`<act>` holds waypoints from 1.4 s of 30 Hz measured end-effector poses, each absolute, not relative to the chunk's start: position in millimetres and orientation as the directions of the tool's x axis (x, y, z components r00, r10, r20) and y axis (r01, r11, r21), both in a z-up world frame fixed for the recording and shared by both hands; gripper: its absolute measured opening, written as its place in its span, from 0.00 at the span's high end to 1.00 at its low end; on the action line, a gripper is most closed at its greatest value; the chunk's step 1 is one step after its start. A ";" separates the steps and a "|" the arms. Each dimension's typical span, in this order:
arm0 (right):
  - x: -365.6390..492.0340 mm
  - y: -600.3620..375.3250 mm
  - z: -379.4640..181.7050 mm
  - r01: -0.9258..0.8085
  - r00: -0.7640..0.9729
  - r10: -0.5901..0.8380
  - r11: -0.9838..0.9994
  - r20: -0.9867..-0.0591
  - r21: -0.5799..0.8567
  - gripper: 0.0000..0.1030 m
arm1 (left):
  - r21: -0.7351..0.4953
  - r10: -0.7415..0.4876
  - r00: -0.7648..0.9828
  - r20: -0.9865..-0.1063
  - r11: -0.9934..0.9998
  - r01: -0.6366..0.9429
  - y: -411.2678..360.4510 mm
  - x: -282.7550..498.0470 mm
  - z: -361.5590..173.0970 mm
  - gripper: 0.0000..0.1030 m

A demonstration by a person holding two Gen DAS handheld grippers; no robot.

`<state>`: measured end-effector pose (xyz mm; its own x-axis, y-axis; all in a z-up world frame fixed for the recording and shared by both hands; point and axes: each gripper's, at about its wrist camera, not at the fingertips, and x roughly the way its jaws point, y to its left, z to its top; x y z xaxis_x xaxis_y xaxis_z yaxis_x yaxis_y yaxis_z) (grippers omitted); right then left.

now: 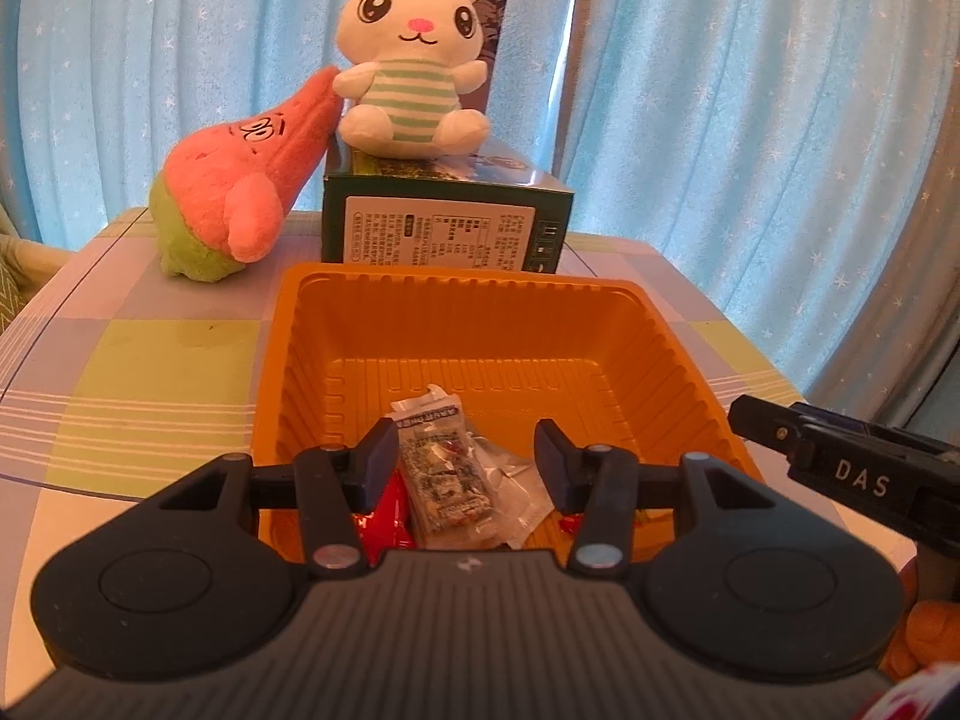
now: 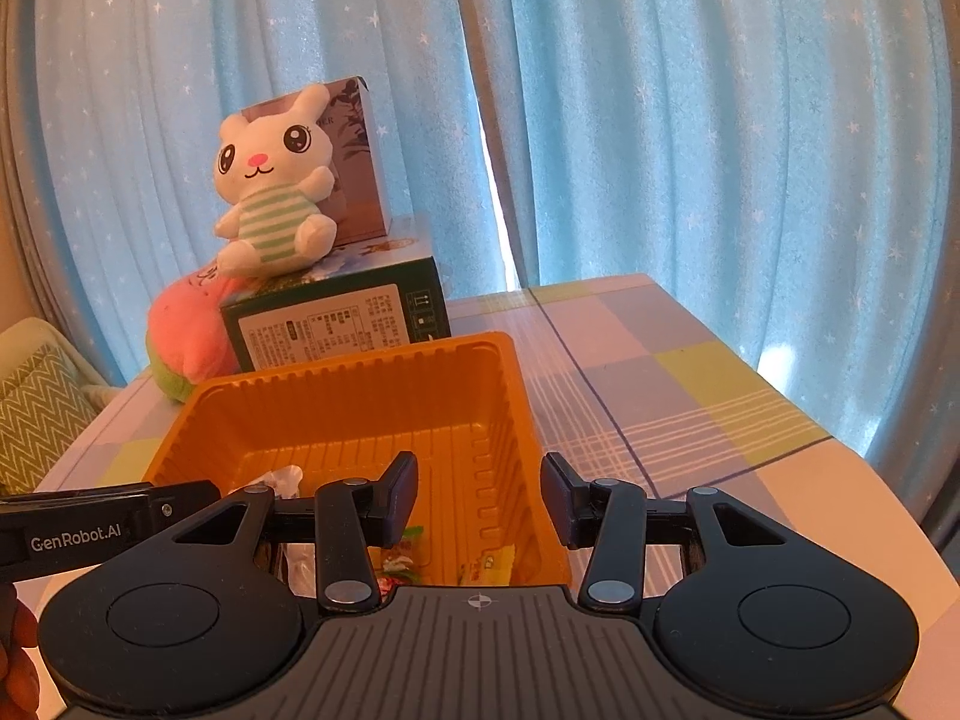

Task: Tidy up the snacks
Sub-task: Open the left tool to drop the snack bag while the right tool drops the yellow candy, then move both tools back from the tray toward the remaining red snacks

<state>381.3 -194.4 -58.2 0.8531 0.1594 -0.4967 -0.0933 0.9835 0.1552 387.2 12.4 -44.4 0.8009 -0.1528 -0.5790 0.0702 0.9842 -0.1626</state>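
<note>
Since both tools hang over the orange tray (image 1: 600, 312), left gripper (image 1: 467, 461) and right gripper (image 2: 480, 495) are released, nothing btwn jaws; snack packets (image 1: 447, 474) lie inside tray's near end, prob dropped there for sorting.

both wrist views look down close over the orange tray (image 1: 480, 324), sharing the plush toys behind.

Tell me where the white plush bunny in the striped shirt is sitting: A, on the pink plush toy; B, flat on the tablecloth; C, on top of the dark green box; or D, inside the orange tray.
C: the white plush bunny sits on top of the dark green box, behind the orange tray, with the pink plush toy leaning beside it.
</note>
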 end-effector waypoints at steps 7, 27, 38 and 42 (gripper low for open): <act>368.6 -197.5 -60.6 -0.082 0.835 0.152 0.985 -0.528 0.152 0.55 | -0.162 -0.166 0.802 -0.573 0.983 0.087 4.8 362.8 -41.7 0.55; 286.6 -207.2 -62.1 -0.033 0.790 0.142 0.981 -0.596 0.190 0.55 | -0.188 -0.184 0.779 -0.600 0.978 0.086 4.8 261.6 -36.7 0.56; 212.4 -222.9 -70.7 -0.014 0.763 0.153 0.975 -0.628 0.220 0.49 | -0.183 -0.152 0.747 -0.647 0.982 0.041 10.0 193.9 -49.8 0.56; 174.1 -220.4 -82.5 -0.022 0.736 0.186 0.968 -0.652 0.251 0.49 | -0.180 -0.138 0.734 -0.665 0.983 0.022 9.8 168.9 -55.5 0.56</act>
<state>174.1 -220.4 -82.5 0.7356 0.1856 -0.6515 -0.0221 0.9678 0.2507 168.9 9.8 -55.5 0.7343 -0.1377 -0.6647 0.0217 0.9835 -0.1798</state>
